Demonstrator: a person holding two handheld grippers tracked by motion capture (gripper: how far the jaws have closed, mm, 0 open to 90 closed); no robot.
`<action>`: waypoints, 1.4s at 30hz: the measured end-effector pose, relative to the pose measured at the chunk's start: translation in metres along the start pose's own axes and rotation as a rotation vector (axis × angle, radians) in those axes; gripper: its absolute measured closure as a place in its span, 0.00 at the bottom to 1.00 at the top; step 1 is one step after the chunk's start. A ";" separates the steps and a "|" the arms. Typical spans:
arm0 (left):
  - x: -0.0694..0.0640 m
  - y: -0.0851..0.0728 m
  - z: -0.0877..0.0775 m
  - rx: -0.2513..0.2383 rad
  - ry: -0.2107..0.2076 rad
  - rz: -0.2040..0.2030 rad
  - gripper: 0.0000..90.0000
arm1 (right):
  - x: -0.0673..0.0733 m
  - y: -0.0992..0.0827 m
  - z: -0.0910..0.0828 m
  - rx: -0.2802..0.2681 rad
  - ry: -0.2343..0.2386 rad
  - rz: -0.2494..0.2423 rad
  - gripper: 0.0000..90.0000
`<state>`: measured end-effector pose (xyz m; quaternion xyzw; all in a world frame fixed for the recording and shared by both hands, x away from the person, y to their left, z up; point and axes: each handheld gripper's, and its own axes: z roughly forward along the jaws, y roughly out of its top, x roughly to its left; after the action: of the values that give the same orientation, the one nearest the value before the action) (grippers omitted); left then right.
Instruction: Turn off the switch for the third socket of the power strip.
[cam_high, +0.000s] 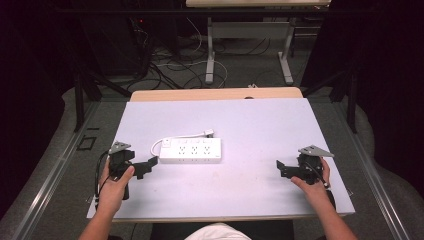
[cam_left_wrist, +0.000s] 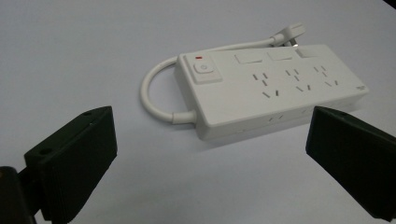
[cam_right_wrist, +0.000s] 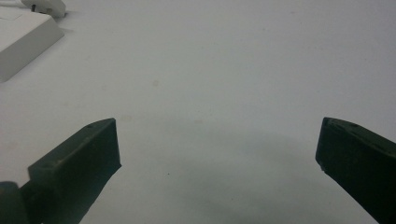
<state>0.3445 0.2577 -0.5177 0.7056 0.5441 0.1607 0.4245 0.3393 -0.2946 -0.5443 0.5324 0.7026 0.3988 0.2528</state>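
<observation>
A white power strip lies flat near the middle of the white table, its short cord looping round to a plug behind it. In the left gripper view the power strip shows a switch with a red light at its near end and the plug behind it. My left gripper is open, just left of the strip's cord end, jaws pointing at it; the left gripper holds nothing. My right gripper is open over bare table at the right. The right gripper has the strip's corner far off.
The table's front edge runs close to the person's body. Beyond the far edge are a wooden strip, table legs and cables on the floor. A metal rail runs along the floor at the left.
</observation>
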 end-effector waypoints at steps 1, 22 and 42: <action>0.002 -0.002 0.000 0.001 0.004 -0.004 0.02 | 0.000 0.000 0.000 0.000 0.000 0.000 0.00; 0.030 -0.031 0.007 0.018 0.074 -0.039 0.03 | 0.000 0.000 0.001 0.005 -0.001 -0.003 0.00; 0.039 -0.039 0.009 0.034 0.074 -0.082 0.03 | -0.001 0.000 0.003 0.010 0.001 -0.009 0.00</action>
<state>0.3399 0.2912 -0.5625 0.6835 0.5903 0.1600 0.3984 0.3414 -0.2950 -0.5461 0.5302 0.7071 0.3944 0.2519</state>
